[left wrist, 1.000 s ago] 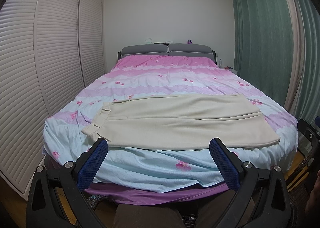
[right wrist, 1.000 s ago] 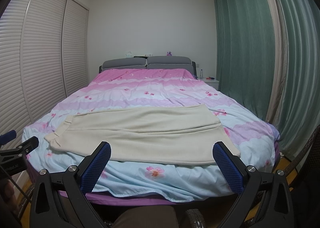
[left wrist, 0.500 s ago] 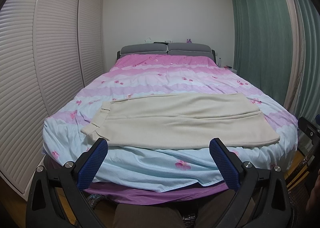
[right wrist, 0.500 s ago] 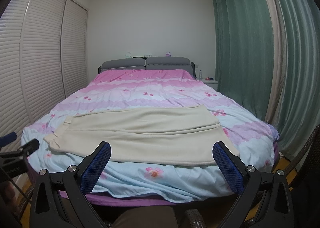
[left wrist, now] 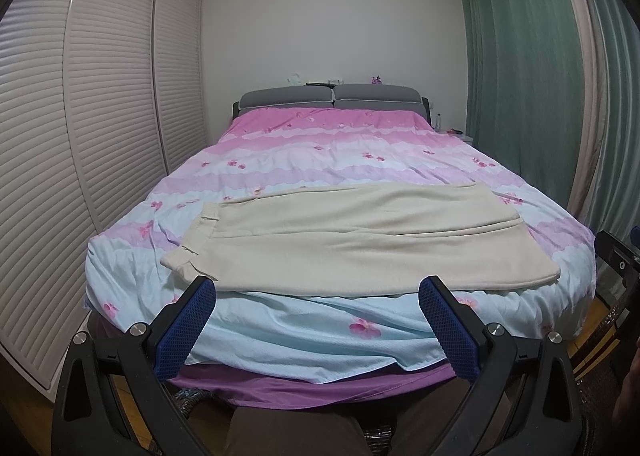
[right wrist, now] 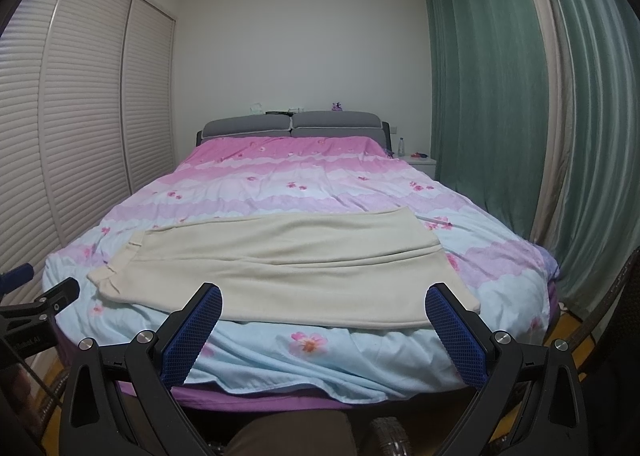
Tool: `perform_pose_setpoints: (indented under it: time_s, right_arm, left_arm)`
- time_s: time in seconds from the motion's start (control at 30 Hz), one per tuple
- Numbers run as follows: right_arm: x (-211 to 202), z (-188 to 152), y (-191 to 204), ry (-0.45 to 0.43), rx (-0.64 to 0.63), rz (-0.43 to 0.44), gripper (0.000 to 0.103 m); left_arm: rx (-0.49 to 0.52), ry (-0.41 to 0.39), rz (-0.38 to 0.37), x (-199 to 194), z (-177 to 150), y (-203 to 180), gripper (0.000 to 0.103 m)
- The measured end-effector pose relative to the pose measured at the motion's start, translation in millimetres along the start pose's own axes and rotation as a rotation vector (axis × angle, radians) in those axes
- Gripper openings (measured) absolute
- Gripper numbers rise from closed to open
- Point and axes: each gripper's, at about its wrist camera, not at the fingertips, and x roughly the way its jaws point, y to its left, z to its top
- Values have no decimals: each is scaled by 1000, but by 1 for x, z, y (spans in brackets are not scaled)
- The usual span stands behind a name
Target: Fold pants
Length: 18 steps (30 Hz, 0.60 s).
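Nearest, the left gripper (left wrist: 318, 320) and the right gripper (right wrist: 323, 326) are held short of the foot of the bed (left wrist: 304, 340), each with its blue-padded jaws spread wide and nothing gripped between them. Just beyond, toward 12 o'clock, the pants (left wrist: 360, 240) are laid flat across the quilt (right wrist: 320, 184), with the waistband at 9 o'clock and the leg ends at 3 o'clock, one leg lying beside the other. Farther off, the headboard (right wrist: 292, 124) is seen at 12 o'clock, louvred doors (left wrist: 80, 136) at 9 o'clock and curtains (right wrist: 500, 116) at 3 o'clock.
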Motion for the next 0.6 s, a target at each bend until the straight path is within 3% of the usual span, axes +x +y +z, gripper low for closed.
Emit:
perform_pose_setpoints:
  time_s: [0.6]
  right_arm:
    - [22, 2, -2, 26, 6, -12, 103]
  left_arm:
    - [-1, 29, 10, 26, 7, 4, 103]
